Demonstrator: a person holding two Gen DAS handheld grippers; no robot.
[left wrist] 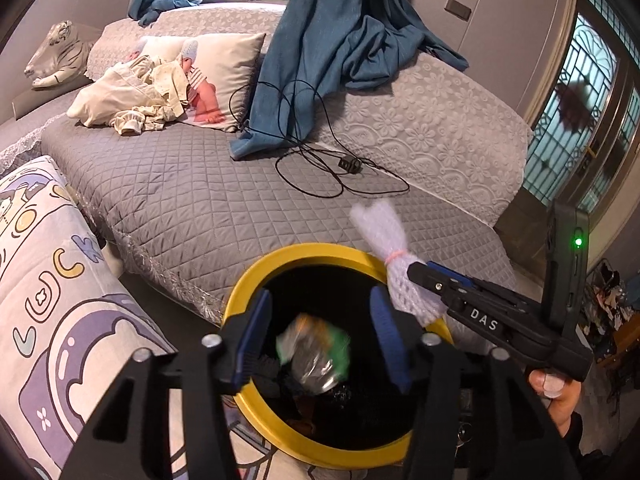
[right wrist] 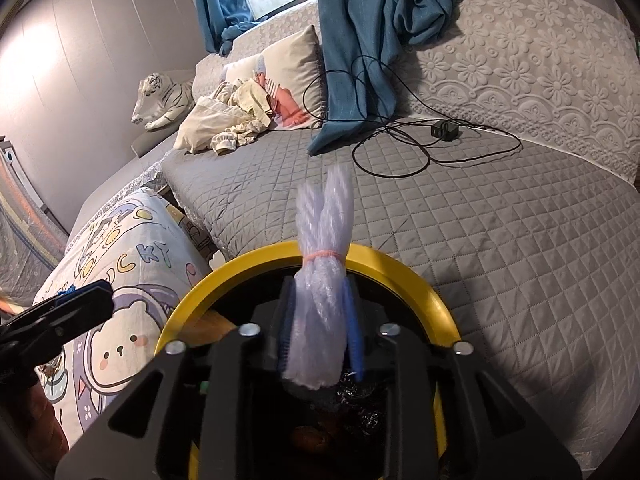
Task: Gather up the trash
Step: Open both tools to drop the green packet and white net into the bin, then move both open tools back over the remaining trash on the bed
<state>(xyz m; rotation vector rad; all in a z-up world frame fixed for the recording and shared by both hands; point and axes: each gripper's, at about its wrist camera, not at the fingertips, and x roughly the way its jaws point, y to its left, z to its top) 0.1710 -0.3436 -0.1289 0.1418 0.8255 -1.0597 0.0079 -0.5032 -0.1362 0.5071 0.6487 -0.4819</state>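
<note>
Wrapper (left wrist: 314,354) between parted left tongs (left wrist: 316,340)

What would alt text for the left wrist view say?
The open left gripper hangs over a round yellow-rimmed trash bin, a crumpled green and silver wrapper blurred between its blue pads. The right gripper brings a white foam net sleeve tied with pink band over the rim, before a grey quilted sofa.
</note>
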